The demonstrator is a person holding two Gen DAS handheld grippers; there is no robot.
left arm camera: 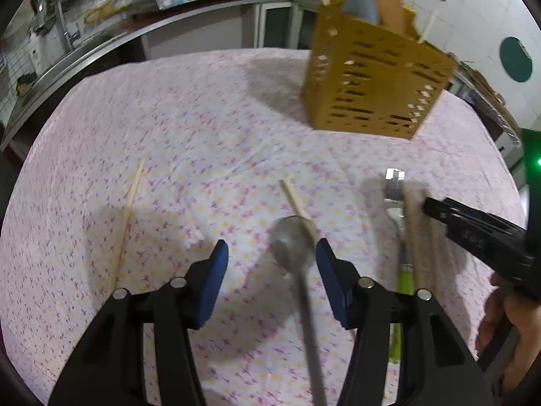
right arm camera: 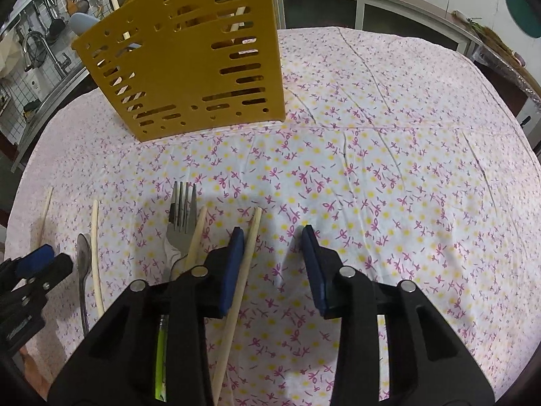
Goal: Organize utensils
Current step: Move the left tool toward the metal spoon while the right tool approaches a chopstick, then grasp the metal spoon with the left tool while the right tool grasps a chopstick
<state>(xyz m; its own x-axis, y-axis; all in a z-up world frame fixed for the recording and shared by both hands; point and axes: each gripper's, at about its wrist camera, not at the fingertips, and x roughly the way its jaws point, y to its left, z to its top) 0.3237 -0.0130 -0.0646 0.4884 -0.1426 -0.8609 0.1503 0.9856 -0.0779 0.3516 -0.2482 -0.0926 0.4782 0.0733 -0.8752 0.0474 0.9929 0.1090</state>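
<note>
Steel spoon (left arm camera: 293, 247) between the left tool's (left arm camera: 272, 257) parted pads.
Right tool (right arm camera: 273, 242) stands apart too, a chopstick (right arm camera: 240, 280) against its left pad; the yellow holder (right arm camera: 189, 57) stands beyond both, on the bench (right arm camera: 389, 169).

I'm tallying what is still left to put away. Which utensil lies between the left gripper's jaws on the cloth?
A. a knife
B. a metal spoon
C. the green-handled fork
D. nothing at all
B: in the left wrist view the metal spoon lies between the open jaws of the left gripper, while the fork lies further right.
</note>
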